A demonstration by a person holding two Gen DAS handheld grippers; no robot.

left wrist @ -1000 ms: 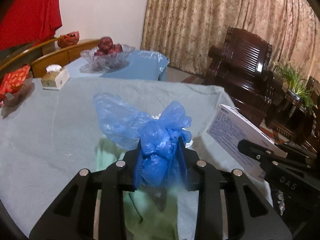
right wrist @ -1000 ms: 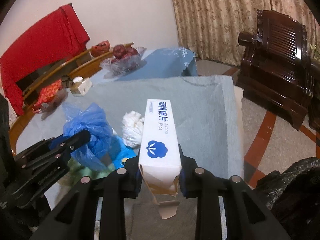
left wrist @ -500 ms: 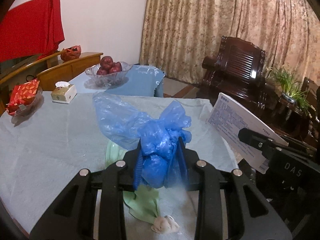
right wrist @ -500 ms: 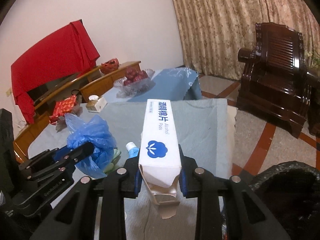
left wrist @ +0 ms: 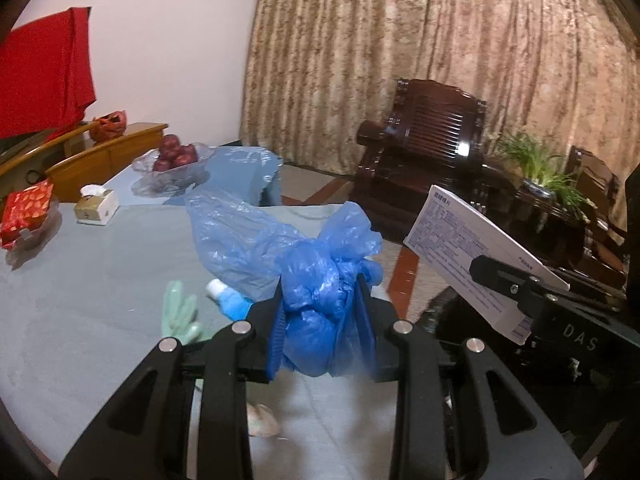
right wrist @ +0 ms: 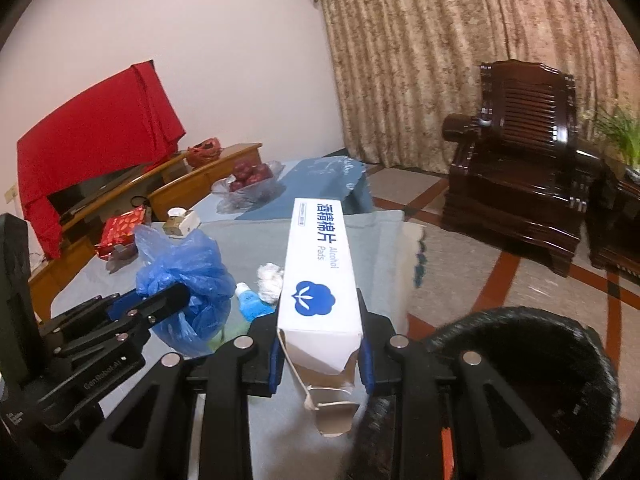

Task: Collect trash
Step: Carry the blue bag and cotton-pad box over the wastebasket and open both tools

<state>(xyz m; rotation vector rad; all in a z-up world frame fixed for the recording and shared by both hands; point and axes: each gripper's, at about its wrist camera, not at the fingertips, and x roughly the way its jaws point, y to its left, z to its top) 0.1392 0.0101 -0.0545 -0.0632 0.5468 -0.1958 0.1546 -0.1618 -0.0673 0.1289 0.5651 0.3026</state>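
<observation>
My left gripper (left wrist: 320,312) is shut on a crumpled blue plastic bag (left wrist: 316,280) and holds it above the table; the bag also shows in the right wrist view (right wrist: 184,280). My right gripper (right wrist: 320,316) is shut on a white alcohol-pads box (right wrist: 320,272), lifted off the table; the box also shows in the left wrist view (left wrist: 472,256). A black-lined trash bin (right wrist: 520,384) stands low at the right beside the table. On the grey tablecloth (left wrist: 100,280) lie a green glove (left wrist: 180,316), a small blue bottle (right wrist: 250,300) and a white crumpled tissue (right wrist: 270,276).
At the far end stand a tissue box (left wrist: 96,206), a red packet (left wrist: 26,212) and a glass bowl of red apples (left wrist: 176,158). A dark wooden armchair (right wrist: 520,152) stands on the floor to the right. A potted plant (left wrist: 540,168) is behind it.
Both grippers have risen and pulled back with their loads. The table items now lie farther below, and the trash bin has come into the right wrist view.
</observation>
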